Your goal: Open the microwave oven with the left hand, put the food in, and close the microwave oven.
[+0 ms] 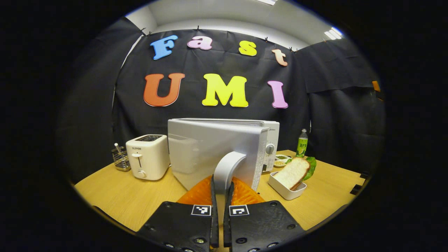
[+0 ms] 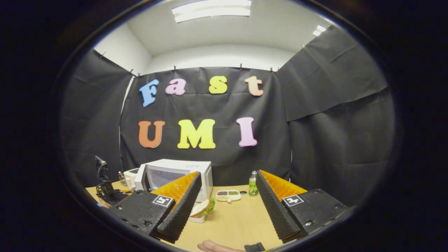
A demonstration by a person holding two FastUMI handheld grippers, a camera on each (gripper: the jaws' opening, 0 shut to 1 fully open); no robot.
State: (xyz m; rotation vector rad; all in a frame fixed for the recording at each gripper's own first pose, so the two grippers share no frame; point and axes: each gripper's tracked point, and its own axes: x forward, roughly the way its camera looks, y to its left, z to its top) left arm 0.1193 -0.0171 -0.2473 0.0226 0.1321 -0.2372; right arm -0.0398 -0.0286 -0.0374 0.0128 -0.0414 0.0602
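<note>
The microwave oven stands at 12 o'clock on the wooden table, its door swung partly out toward the camera, its long axis running across the table. The left claw is pinched on the door's curved handle, level and pointing forward. At 3 o'clock a sandwich leans in a white tray. A toaster sits at 9 o'clock. The right claw hangs spread wide above the table, level, empty. Black cloth walls the booth.

Toaster, utensil rack, bottle
</note>
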